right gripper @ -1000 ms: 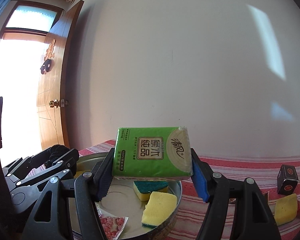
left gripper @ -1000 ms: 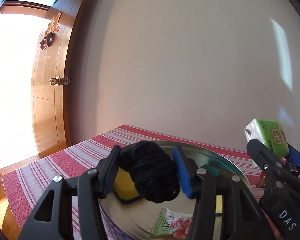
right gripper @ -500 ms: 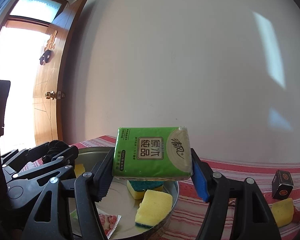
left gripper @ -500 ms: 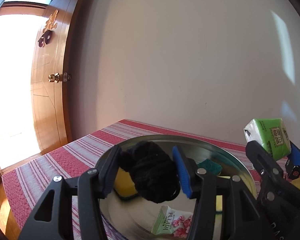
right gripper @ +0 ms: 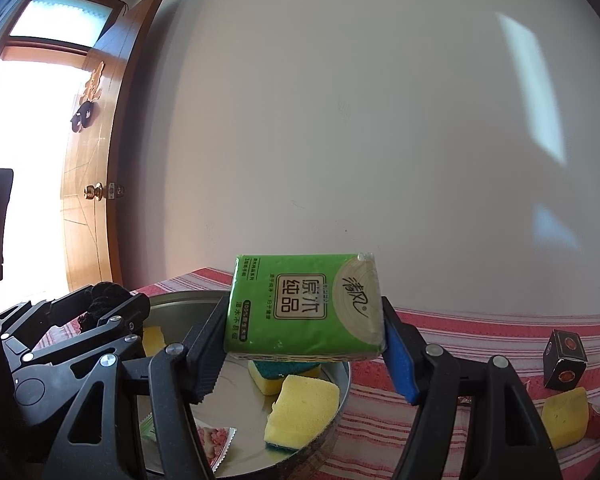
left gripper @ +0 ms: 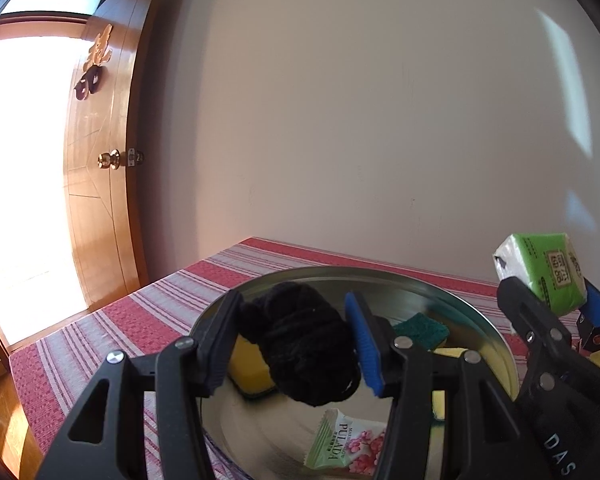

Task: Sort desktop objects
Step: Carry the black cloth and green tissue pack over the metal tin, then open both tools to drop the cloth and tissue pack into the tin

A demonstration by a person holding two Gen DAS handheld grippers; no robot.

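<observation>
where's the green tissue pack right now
The green tissue pack is clamped in the right gripper, held above the metal basin's right rim; in the left wrist view it's at far right.

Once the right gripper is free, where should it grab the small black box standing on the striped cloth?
Take the small black box across its two upright side faces, coming down from above. It stands tilted on the striped cloth, close to a yellow sponge, so a low sideways approach looks crowded.
</observation>
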